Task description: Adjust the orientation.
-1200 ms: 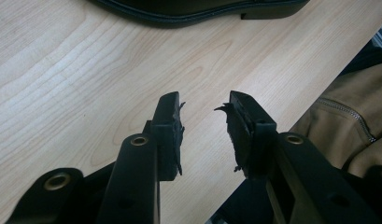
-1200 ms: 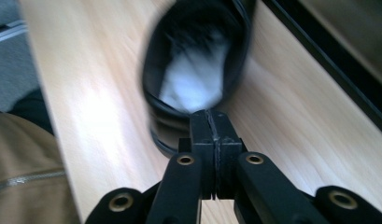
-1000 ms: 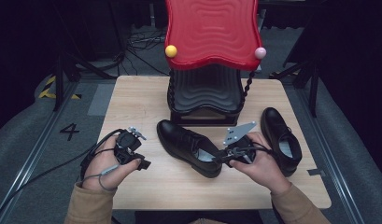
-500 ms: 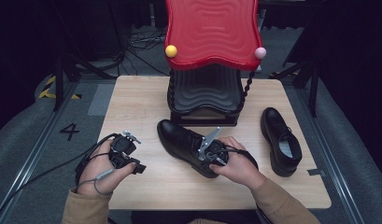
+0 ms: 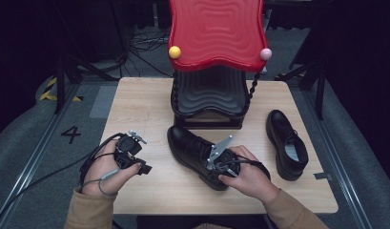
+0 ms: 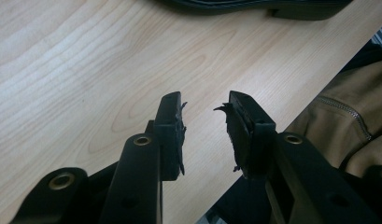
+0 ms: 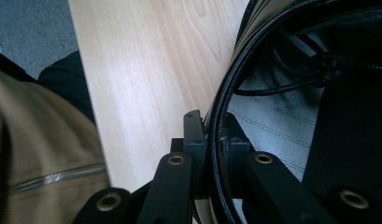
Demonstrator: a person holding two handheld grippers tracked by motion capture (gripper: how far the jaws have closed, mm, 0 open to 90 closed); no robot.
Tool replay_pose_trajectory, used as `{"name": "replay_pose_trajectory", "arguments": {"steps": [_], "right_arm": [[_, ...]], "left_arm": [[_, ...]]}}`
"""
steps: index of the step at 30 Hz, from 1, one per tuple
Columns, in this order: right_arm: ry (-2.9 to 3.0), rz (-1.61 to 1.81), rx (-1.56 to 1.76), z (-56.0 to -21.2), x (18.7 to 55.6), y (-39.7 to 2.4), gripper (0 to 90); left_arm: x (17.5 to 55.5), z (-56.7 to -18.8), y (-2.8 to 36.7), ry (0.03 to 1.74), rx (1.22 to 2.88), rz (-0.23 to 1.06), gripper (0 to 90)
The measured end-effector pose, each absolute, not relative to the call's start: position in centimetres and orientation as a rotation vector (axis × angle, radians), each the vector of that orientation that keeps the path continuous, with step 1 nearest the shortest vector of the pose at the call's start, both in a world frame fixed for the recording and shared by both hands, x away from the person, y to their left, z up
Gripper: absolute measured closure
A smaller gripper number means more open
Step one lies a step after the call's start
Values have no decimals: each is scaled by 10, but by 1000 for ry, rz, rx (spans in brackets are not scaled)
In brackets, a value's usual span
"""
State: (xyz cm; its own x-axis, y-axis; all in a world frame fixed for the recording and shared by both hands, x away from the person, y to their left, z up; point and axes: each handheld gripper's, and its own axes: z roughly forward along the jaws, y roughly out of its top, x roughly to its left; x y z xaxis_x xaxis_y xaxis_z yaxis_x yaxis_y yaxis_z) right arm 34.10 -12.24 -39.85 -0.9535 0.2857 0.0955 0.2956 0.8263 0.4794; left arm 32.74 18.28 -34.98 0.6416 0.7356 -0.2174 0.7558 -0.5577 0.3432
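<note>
**Right gripper clamps the collar of a black shoe at the desk's near edge**

The pale wooden desk (image 5: 140, 102) fills the middle of the high view, set on grey floor where a black numeral "4" (image 5: 70, 134) is marked to its left; that is the one piece of writing that can be read, and no brand shows on either shoe. At the desk's far edge stands a rack with a wavy glossy red top (image 5: 215, 31) carrying a yellow ball (image 5: 174, 52) and a pink ball (image 5: 265, 54) at its front corners, above a black ribbed base (image 5: 209, 98).

A black leather lace-up shoe (image 5: 190, 148) lies just in front of that base, toe towards the far left, heel near the person's right hand. A second black leather shoe (image 5: 285, 143) sits well apart near the right edge, its pale insole showing.

The right gripper (image 7: 215, 154) has just been closing; its fingers are now clamped on the first shoe's collar rim, one outside, one inside the opening, with lace ends lying in the shoe beyond.

The left gripper (image 6: 205, 133) hovers over bare wood at the near left, fingers apart with nothing between them. Tan sleeves (image 5: 87, 214) cover both forearms.
</note>
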Motion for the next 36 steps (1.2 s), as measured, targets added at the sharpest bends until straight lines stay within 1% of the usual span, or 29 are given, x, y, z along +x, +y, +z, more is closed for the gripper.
{"name": "replay_pose_trajectory", "arguments": {"steps": [7, 11, 17, 20, 23, 25, 28, 30, 31, 33, 35, 36], "right_arm": [[-3004, -768, -585, -384, 320, -152, 845], [-2994, -774, -656, -382, 314, -167, 845], [-2967, -745, -779, -389, 312, -178, 833], [-2941, -667, -842, -400, 314, -182, 836], [-2941, -620, -859, -401, 315, -185, 833], [-2949, -589, -857, -402, 316, -187, 809], [-2880, -663, -887, -398, 315, -190, 753], [-2869, -665, -885, -395, 315, -191, 737], [-2865, -667, -879, -395, 314, -191, 737], [-2855, -670, -867, -396, 315, -192, 770], [-2856, -676, -864, -396, 315, -192, 823], [-2848, -692, -851, -396, 315, -191, 824]], "left_arm": [[342, -347, 167, 1109, 2477, -72, 662], [351, -346, 153, 1062, 2498, -89, 664], [359, -345, 144, 1025, 2511, -94, 675], [361, -343, 142, 1000, 2512, -86, 675], [361, -344, 142, 1013, 2506, -93, 673], [361, -344, 143, 1019, 2502, -95, 672], [361, -343, 144, 1024, 2505, -96, 669], [362, -344, 144, 1018, 2504, -90, 668], [361, -344, 145, 1021, 2500, -90, 667], [361, -344, 145, 1027, 2497, -93, 667], [361, -344, 146, 1027, 2499, -93, 666], [361, -344, 146, 1028, 2499, -93, 667]]}}
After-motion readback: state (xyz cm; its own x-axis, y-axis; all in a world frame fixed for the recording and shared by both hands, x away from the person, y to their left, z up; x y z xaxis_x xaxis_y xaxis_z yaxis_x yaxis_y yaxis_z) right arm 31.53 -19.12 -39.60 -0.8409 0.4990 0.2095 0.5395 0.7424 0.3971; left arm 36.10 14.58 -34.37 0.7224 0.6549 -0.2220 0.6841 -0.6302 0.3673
